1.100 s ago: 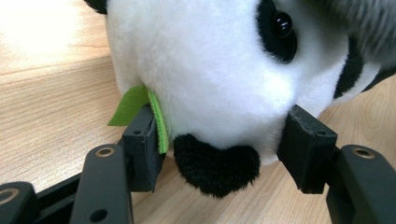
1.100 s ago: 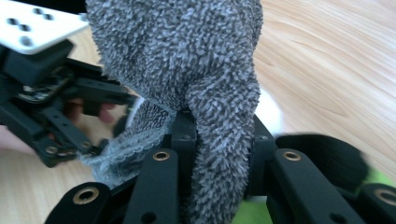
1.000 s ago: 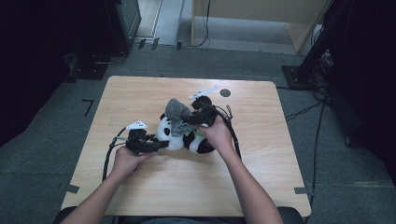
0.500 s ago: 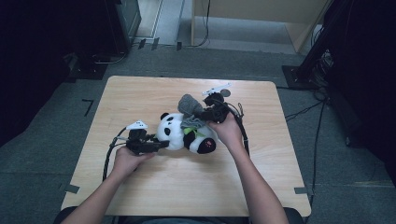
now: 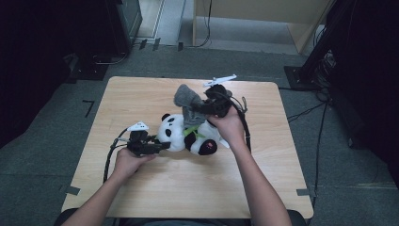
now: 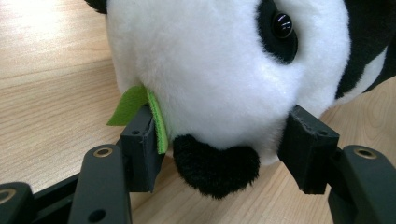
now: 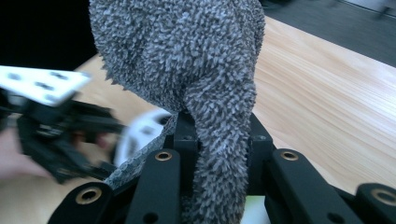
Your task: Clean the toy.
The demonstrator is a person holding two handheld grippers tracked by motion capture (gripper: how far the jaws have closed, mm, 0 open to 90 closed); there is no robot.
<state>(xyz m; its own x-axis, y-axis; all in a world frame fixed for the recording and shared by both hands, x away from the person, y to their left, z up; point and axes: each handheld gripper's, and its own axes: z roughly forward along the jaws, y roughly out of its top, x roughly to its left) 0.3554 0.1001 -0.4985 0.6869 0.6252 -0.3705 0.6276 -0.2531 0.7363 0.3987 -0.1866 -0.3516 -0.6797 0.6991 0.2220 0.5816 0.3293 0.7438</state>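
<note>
Grey carpet runs all round the pale wooden tabletop (image 5: pixel 155 188) I sit at, with dark equipment and cables on the floor beyond its far edge. On the wood, between my two hands, lies a black and white panda toy (image 5: pixel 186 135), its head pointing toward my left hand-held gripper (image 5: pixel 160 147) and its body and dark feet stretching off toward my right one.

My left hand-held gripper lies low and level just above the wood, and its two jaws stand on either side of the panda's white head (image 6: pixel 219 79), pressing into the plush at the cheeks, so it is gripping the head. Just ahead of the jaws I see the black nose (image 6: pixel 215 163) sitting between them, one black eye patch up and to the right, and a green felt leaf (image 6: pixel 140 112) tucked against the inner face of the left jaw.

My right hand-held gripper (image 5: pixel 195 109) hangs above the panda's body, higher than the left one. Its jaws are closed tight on a grey fuzzy cloth (image 7: pixel 196 79), which is pinched in a narrow fold right between them and bulges out above and ahead of the tips. From the high view the cloth (image 5: pixel 187 98) stands up off the panda's middle, just in front of my right hand
</note>
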